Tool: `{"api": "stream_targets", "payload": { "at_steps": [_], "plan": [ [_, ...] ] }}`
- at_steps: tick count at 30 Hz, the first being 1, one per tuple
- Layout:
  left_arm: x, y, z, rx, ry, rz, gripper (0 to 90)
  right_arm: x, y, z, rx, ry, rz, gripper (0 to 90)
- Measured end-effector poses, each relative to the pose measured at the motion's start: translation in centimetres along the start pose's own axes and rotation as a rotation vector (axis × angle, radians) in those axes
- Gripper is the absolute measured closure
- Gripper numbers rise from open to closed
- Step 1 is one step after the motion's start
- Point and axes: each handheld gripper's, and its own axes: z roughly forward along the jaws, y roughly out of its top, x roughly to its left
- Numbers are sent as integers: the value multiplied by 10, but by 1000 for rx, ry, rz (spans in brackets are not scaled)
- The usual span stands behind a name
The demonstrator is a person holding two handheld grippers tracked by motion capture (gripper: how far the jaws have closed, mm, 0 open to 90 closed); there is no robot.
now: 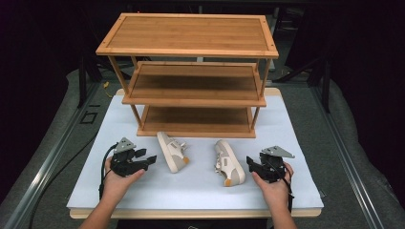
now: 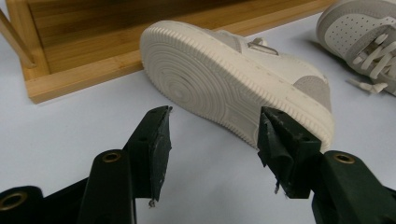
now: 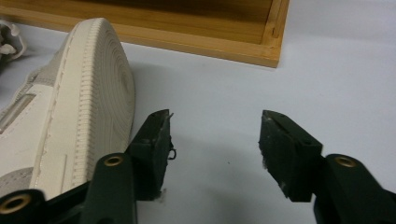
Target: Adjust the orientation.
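Two pale sneakers lie on their sides on the white table top, just in front of the wooden shelf rack. Left gripper — jaws spread, nothing between them — points at the left sneaker, close by its sole. Right gripper — jaws likewise spread and empty — sits just beside the right sneaker.

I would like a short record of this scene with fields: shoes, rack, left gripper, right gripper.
shoes: two cream-and-grey sneakers, left sneaker and right sneaker, both on their sides
rack: three-tier bamboo shoe rack, shelves bare
surface: white table top
left gripper: jaws open, aimed at left sneaker's sole
right gripper: jaws open, beside right sneaker
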Motion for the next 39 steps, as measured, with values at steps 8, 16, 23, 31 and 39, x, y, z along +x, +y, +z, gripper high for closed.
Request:
{"api": "stream_targets", "payload": {
  "at_steps": [8, 16, 23, 31, 39],
  "plan": [
    [-6, 10, 6, 4, 11, -9, 420, 1, 0, -1, 4, 11, 0, 396],
    [-13, 21, 17, -11, 9, -28, 336, 3, -1, 0, 0, 9, -2, 312],
    [-14, 21, 28, 6, 50, -18, 325, -1, -2, 0, -17, -1, 43, 295],
    [-13, 17, 25, 5, 45, -8, 347, 1, -3, 1, -10, -8, 34, 290],
    [-13, 13, 19, 2, 52, -1, 416, -3, -4, 2, -5, -3, 61, 290]
  ]
}}
